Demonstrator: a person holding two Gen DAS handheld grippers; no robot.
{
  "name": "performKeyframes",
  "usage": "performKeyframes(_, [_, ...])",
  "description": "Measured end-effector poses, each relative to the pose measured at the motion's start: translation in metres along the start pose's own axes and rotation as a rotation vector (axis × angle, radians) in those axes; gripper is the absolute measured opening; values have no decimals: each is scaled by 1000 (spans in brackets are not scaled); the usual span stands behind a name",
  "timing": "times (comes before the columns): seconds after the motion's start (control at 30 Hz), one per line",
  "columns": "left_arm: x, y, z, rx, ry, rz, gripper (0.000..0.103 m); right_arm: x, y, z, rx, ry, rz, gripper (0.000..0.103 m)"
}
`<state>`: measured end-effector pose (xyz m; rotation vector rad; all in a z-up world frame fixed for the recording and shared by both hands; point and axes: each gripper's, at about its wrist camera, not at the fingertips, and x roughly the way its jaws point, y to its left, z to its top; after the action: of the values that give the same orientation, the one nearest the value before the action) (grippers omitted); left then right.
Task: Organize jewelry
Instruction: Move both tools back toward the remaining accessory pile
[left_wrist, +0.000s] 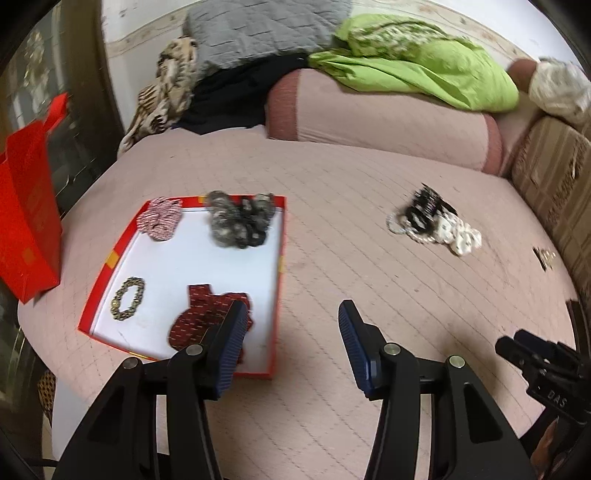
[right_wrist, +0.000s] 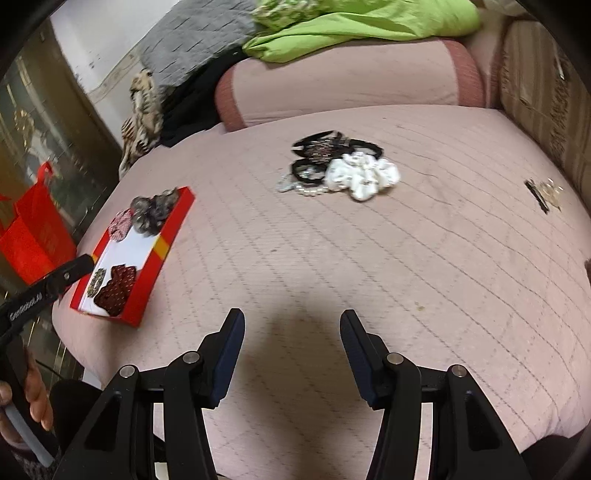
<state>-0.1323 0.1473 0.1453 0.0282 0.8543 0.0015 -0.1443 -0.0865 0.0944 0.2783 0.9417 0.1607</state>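
Two empty, parted claws, left claw (left_wrist: 291, 314) and right claw (right_wrist: 291, 321); blurred jewelry pile (right_wrist: 340, 170), pieces indistinct.

Both cameras ride behind their own fingers, tilted down over the pink quilted bed (left_wrist: 369, 229), looking toward the bolster (right_wrist: 343, 81) at its far side. The left one hangs close above the red tray (left_wrist: 281, 236); the right one sits further right (tray off to its left). Both catch the loose jewelry heap (right_wrist: 332, 170).

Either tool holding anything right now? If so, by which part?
Nothing held. Left tool and right tool both stand open and empty above the bedcover.
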Motion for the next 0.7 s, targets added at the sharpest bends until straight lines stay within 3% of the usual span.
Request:
performKeyframes(0.37, [3, -59, -14, 121, 51, -56, 50, -5, -18, -4, 11, -28, -51, 61])
performKeyframes(0.7, [9, -74, -19, 148, 76, -67, 50, -5, -27, -3, 32, -33, -69, 64])
